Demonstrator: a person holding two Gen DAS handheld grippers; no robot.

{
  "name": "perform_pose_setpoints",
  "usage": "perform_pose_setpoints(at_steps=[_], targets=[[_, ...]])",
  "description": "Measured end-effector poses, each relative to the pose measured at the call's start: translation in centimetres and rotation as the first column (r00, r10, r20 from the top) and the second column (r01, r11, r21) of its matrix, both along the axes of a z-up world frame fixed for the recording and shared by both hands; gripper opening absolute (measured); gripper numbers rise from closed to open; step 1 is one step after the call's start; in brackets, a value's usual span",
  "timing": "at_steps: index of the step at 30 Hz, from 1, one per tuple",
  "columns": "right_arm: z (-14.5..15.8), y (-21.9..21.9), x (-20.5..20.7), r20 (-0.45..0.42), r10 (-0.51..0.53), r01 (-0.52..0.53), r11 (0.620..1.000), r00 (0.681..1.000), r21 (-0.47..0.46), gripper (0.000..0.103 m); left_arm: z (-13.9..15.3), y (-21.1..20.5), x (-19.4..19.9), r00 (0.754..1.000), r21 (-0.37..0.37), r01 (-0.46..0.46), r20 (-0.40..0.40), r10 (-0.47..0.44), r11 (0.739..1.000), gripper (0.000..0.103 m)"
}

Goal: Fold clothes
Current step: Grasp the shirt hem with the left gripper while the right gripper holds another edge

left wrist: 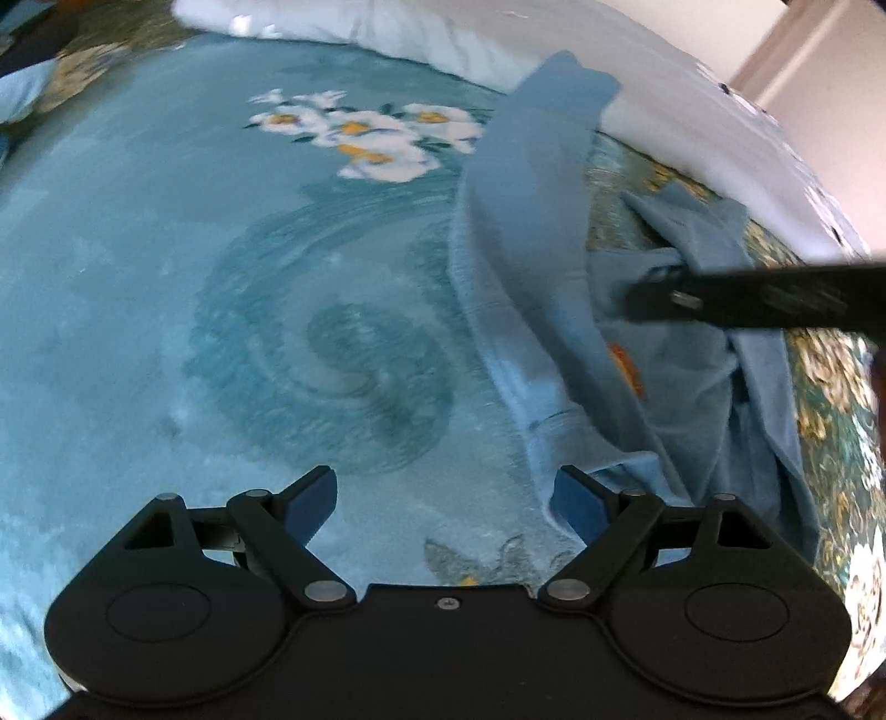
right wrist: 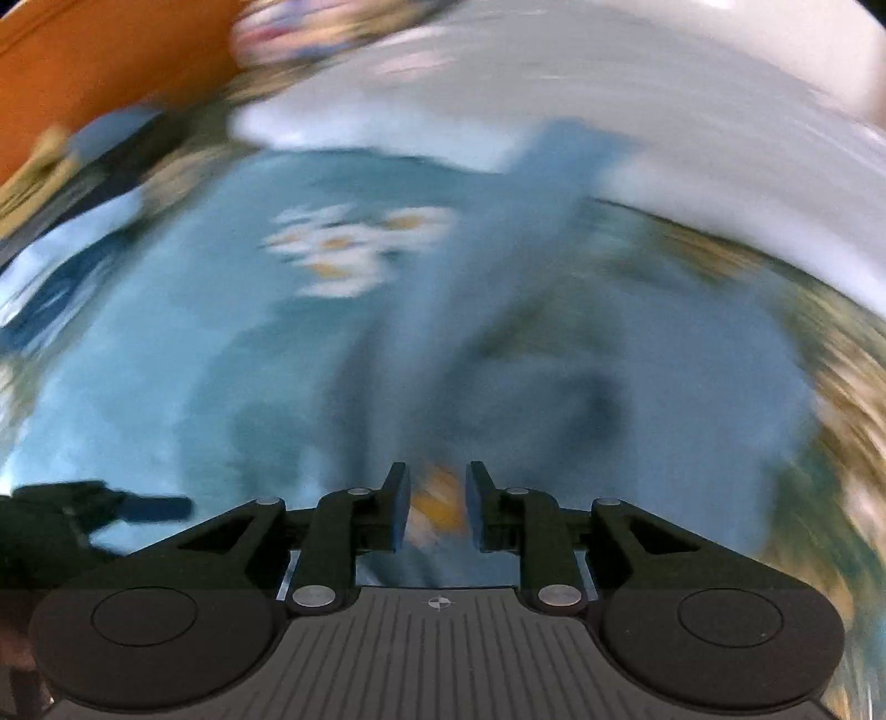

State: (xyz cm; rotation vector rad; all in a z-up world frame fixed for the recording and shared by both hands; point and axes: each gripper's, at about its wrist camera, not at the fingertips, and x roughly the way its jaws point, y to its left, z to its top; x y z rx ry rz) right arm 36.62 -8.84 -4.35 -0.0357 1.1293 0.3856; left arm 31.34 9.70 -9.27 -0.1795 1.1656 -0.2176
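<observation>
A light blue garment (left wrist: 531, 221) with an orange print lies rumpled on the right of a teal flowered blanket (left wrist: 166, 277). My left gripper (left wrist: 446, 476) stands wide open low over the blanket, holding nothing, its right finger (left wrist: 576, 501) at the garment's near hem. The right gripper's black finger reaches in from the right with its tip (left wrist: 653, 293) at a bunched fold. In the blurred right wrist view, my right gripper (right wrist: 437, 487) shows a narrow gap between its pads. The garment (right wrist: 421, 343) and its orange print are seen through that gap.
Pale blue-white bedding (left wrist: 387, 39) is piled along the blanket's far edge. The blanket's darker floral border (left wrist: 830, 415) runs down the right. A wall (left wrist: 830, 72) shows at the top right. An orange surface (right wrist: 99, 66) fills the right wrist view's top left.
</observation>
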Motion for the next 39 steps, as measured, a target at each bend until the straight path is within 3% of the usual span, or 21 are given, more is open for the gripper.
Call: perform_pose_setpoints(at_steps=[4, 9, 13, 14, 15, 17, 21, 25, 29, 35, 37, 39], targets=[[-2.6, 5.0, 3.8, -0.084, 0.172, -0.173, 0.985, 0.981, -0.010, 0.023, 0.1, 1.4, -0.6, 0.996, 0.003, -0.084, -0.003, 0.084, 0.996, 0.085], [-4.8, 7.8, 4.7, -0.154, 0.222, -0.237, 0.968, 0.963, -0.081, 0.029, 0.3, 3.1, -1.1, 0.984, 0.003, -0.176, -0.004, 0.176, 0.984, 0.085], [-6.4, 7.9, 4.2, -0.203, 0.230, -0.259, 0.957, 0.952, -0.132, 0.028, 0.3, 3.7, -1.4, 0.975, 0.001, -0.222, -0.004, 0.222, 0.975, 0.085], [-6.5, 7.8, 4.1, -0.213, 0.225, -0.255, 0.959, 0.951, -0.124, 0.024, 0.3, 3.8, -1.5, 0.973, 0.000, -0.230, -0.005, 0.230, 0.973, 0.085], [-6.5, 7.4, 4.1, -0.223, 0.212, -0.239, 0.966, 0.951, -0.100, 0.012, 0.4, 3.8, -1.5, 0.973, -0.002, -0.233, -0.002, 0.233, 0.973, 0.085], [-6.0, 6.6, 4.6, -0.235, 0.178, -0.194, 0.980, 0.956, -0.044, 0.006, 0.5, 3.6, -1.6, 0.974, -0.005, -0.228, 0.006, 0.228, 0.974, 0.085], [-3.3, 5.2, 6.8, -0.180, 0.127, -0.109, 0.988, 0.975, 0.105, 0.005, 0.7, 2.7, -1.2, 0.976, -0.023, -0.218, 0.024, 0.219, 0.976, 0.085], [-0.3, 4.4, 10.4, -0.089, 0.062, -0.047, 0.985, 0.994, 0.166, 0.005, 0.9, 1.5, 0.1, 0.976, -0.069, -0.208, 0.047, 0.211, 0.976, 0.086], [1.3, 4.0, 13.6, 0.013, 0.041, -0.042, 0.993, 0.999, 0.111, 0.005, 0.6, 0.6, 2.0, 0.975, -0.129, -0.211, 0.041, 0.218, 0.969, 0.086], [0.9, 3.6, 15.1, 0.001, 0.174, -0.173, 0.983, 0.985, 0.063, 0.010, -0.3, -0.9, 4.3, 0.981, -0.176, -0.194, -0.023, 0.193, 0.965, 0.086], [1.9, 3.0, 14.8, 0.028, 0.258, -0.259, 0.965, 0.966, 0.049, 0.026, -0.7, -1.5, 4.6, 0.982, -0.183, -0.190, -0.051, 0.184, 0.965, 0.086], [3.1, 2.6, 14.5, 0.067, 0.352, -0.353, 0.936, 0.934, 0.004, 0.034, -1.1, -2.1, 4.6, 0.978, -0.202, -0.204, -0.084, 0.191, 0.958, 0.085]])
